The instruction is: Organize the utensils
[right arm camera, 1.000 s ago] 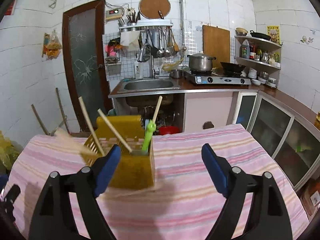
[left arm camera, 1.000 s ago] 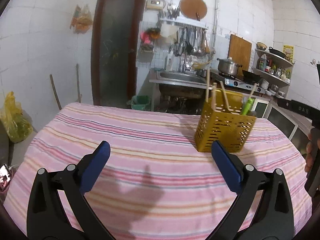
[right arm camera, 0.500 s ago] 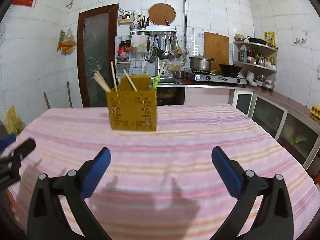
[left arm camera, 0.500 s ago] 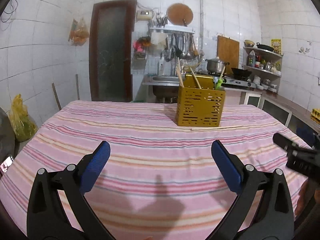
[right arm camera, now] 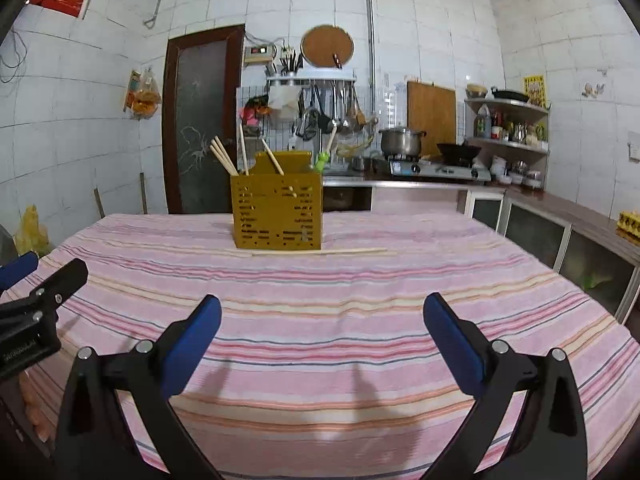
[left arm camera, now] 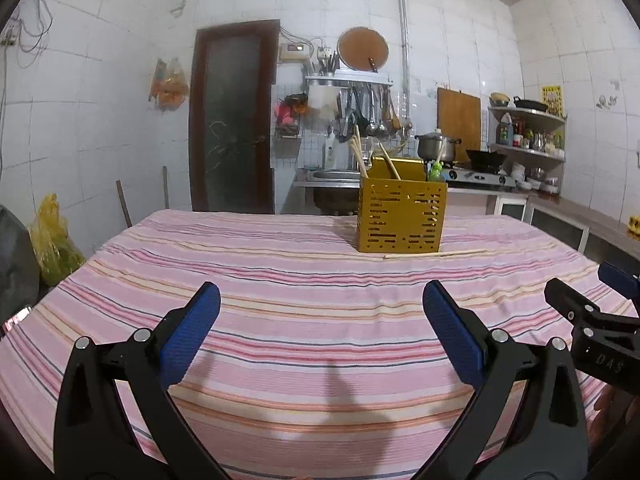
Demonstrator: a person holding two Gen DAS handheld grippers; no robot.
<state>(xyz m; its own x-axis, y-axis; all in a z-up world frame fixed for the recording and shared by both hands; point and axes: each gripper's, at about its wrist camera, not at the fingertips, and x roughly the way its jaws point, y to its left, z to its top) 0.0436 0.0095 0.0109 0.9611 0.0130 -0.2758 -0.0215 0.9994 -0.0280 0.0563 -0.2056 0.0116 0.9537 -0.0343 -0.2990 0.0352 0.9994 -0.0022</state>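
A yellow perforated utensil holder [left arm camera: 402, 218] [right arm camera: 277, 212] stands upright at the far middle of the striped tablecloth. Several wooden chopsticks and a green-handled utensil [right arm camera: 323, 158] stick out of its top. More chopsticks [left arm camera: 434, 255] [right arm camera: 320, 252] lie flat on the cloth just in front of the holder. My left gripper [left arm camera: 320, 322] hovers open over the near part of the table, nothing between its blue pads. My right gripper [right arm camera: 321, 326] is open as well and empty, well short of the holder. Each gripper shows at the edge of the other's view.
The table [right arm camera: 360, 304] wears a pink striped cloth. Behind it run a kitchen counter with a sink, a pot [right arm camera: 401, 141] on a stove, hanging ladles and a dark door [left arm camera: 232, 120]. Cabinets line the right side. A yellow bag [left arm camera: 52, 244] sits on the floor at left.
Both grippers have pulled back from the holder and sunk lower, so it now looks smaller and farther. The right gripper's jaws stand a little wider than a second ago.
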